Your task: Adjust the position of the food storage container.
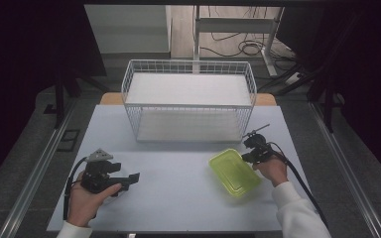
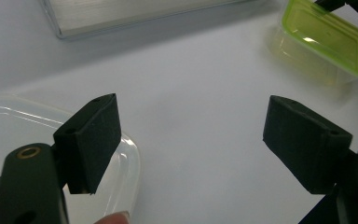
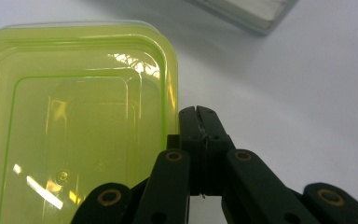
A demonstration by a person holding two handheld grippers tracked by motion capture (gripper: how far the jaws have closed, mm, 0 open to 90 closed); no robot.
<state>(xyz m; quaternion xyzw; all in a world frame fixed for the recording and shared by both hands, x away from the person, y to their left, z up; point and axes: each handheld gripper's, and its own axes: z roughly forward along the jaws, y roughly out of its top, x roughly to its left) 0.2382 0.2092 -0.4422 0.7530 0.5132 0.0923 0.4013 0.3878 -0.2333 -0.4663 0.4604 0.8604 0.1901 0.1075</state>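
The white table (image 1: 178,188) carries a wire basket (image 1: 188,99), a green-lidded box (image 1: 234,172) (near right) and a clear container (image 2: 9,135).

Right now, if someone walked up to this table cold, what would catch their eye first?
Probably the yellow-green lidded container at the table's front right, the one bright thing on the pale tabletop. The right tool sits at its far right edge, jaws shut. Behind stands a big white wire basket, and at front left the left tool is open, beside a clear lid.
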